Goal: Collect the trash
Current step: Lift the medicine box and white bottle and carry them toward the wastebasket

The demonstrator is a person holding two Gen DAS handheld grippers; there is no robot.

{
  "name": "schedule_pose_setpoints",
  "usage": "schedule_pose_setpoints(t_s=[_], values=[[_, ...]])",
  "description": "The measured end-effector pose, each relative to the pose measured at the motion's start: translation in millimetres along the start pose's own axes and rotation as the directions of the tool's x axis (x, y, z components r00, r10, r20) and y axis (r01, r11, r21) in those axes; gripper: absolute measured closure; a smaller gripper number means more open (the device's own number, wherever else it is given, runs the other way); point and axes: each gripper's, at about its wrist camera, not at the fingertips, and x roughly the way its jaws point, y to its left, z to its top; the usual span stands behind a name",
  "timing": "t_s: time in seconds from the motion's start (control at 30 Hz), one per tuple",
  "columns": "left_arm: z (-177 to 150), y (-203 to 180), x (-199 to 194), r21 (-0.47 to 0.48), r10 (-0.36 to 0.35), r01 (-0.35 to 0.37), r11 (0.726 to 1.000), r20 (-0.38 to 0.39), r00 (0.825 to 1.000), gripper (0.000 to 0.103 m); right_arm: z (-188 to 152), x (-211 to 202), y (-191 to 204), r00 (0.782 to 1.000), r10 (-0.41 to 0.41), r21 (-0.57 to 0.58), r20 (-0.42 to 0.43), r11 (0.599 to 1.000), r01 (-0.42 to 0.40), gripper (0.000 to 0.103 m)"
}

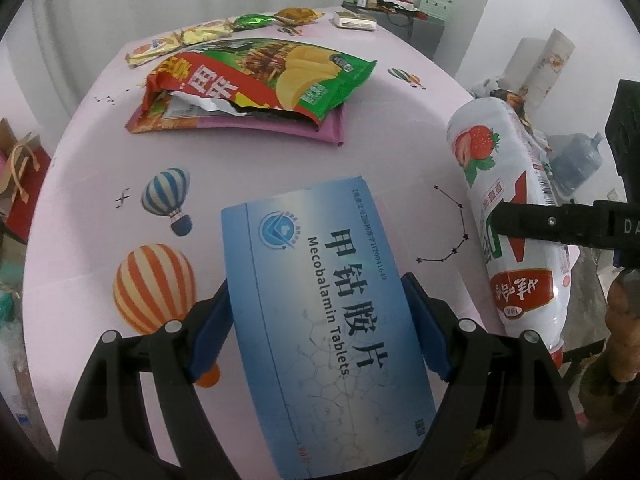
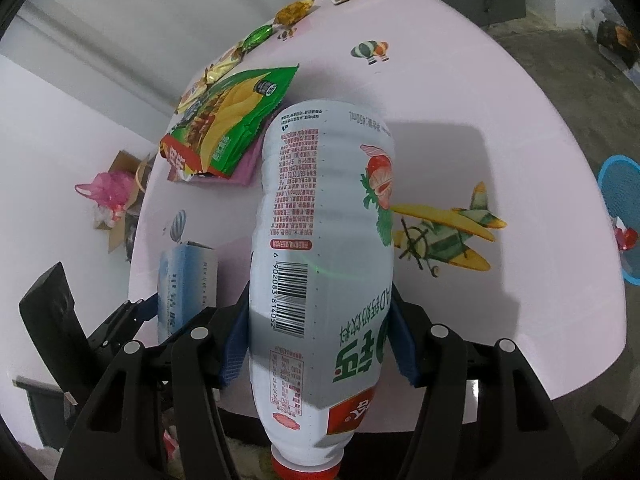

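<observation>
Already both grippers are loaded: the left gripper (image 1: pixel 320 328) pinches the pill box (image 1: pixel 320 312), the right gripper (image 2: pixel 320 344) squeezes the milk bottle (image 2: pixel 320 248) at the left view's three o'clock. Held side by side above the table (image 1: pixel 380 136), they could knock together; the smooth bottle might slip.

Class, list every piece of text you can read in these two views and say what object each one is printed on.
"Mecobalamin Tablets" and "甲钴胺片": blue medicine box in the left gripper.
"6 902083 814052" under the barcode; "450mL": strawberry drink bottle in the right gripper.
"DA", cut off: black gripper finger.
Bottle ingredient print, the box's small code line and the chip bag lettering: too small or partial to read reliably.
</observation>
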Motion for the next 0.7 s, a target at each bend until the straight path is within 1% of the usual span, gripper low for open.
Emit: schedule_pose_setpoints(t_s=[0.2, 0.7], values=[[4.1, -6.7, 1.4, 0.026, -0.008, 0.008, 1.000, 0.001, 1.000, 0.028, -3.1, -6.8, -7.6, 1.000, 0.009, 0.016, 0.018, 1.000, -0.010, 0.044], [8.0, -8.4, -2.4, 0.025, -0.006, 0.006, 1.000, 0.012, 1.000, 0.028, -4.0, -10.0, -12.1, 0.999, 0.035, 0.020, 0.027, 0.999, -0.036, 0.045]])
